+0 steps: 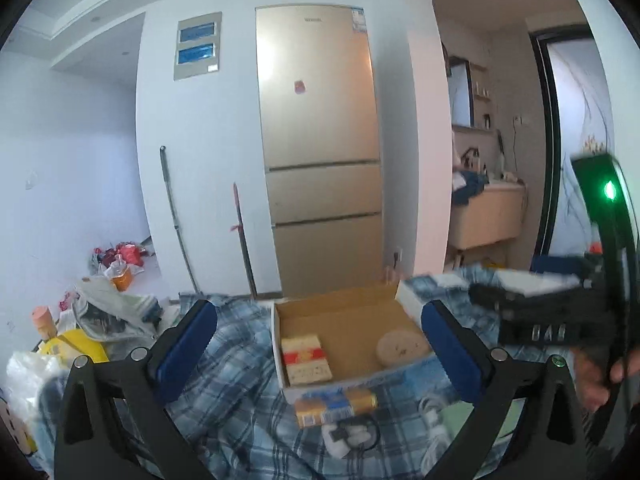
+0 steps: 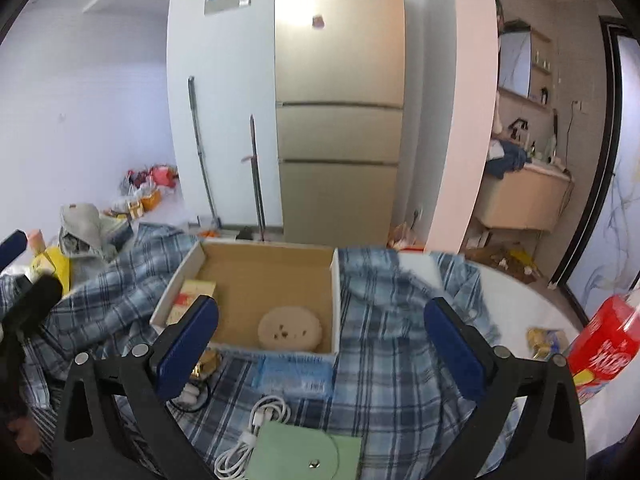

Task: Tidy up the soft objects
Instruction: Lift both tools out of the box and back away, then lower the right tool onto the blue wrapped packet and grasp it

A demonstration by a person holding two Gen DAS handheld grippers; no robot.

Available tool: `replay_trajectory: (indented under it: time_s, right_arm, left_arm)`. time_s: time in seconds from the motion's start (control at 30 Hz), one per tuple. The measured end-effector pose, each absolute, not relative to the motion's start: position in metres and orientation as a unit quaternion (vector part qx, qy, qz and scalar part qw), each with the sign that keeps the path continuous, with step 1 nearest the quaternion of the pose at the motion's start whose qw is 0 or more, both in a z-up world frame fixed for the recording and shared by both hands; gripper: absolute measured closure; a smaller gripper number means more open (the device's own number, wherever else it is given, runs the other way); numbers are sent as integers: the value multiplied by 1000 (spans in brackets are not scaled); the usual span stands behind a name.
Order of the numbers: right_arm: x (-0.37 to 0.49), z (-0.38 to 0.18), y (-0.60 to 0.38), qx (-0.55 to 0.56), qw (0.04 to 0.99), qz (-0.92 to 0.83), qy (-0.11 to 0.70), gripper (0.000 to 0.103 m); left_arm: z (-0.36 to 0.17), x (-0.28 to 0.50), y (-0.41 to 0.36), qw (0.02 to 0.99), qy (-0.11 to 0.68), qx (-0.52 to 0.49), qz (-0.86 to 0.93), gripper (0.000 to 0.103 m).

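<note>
Next item likely the orange-blue packet [image 1: 336, 407] lying on the plaid cloth [image 2: 384, 360] just in front of the cardboard box [image 2: 256, 354]. Judgement: come down straight, pinch the packet across its narrow side, avoid snagging cloth folds or the white cable [image 2: 256, 428]. Box already holds a red-white pack [image 1: 306, 358] and a round beige puff [image 2: 290, 328]. Left gripper [image 1: 320, 344] spread wide, holding nothing; right gripper [image 2: 322, 344] also wide apart, empty, hovering above cloth.
</note>
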State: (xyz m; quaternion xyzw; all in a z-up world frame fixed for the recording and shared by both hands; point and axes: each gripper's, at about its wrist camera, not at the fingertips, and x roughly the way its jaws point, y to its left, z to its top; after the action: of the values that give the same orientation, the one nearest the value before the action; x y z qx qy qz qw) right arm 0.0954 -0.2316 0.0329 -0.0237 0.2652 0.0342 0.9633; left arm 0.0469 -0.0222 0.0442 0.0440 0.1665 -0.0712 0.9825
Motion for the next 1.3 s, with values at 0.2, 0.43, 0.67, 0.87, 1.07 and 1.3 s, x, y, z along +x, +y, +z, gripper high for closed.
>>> replay_trajectory:
  time_s: [0.2, 0.43, 0.67, 0.87, 1.07, 1.3]
  right_arm:
    - [112, 3, -232, -4, 950, 40, 310, 0]
    - [122, -18, -234, -9, 944, 30, 329, 0]
    - [130, -29, -229, -12, 936, 39, 351, 0]
    - [138, -47, -222, -18, 924, 50, 379, 0]
    - [154, -71, -218, -17, 902, 59, 427, 1]
    - [165, -91, -213, -9, 880, 83, 468, 1]
  left_arm:
    - [1, 54, -17, 978, 192, 55, -58, 0]
    - [-23, 60, -9, 975, 210, 37, -63, 0]
    - [-29, 64, -4, 974, 222, 17, -49, 0]
    - [-34, 68, 0, 970, 238, 7, -47, 0]
    - [-43, 81, 5, 962, 270, -5, -31, 0]
    - [-50, 86, 1, 958, 285, 6, -33, 0]
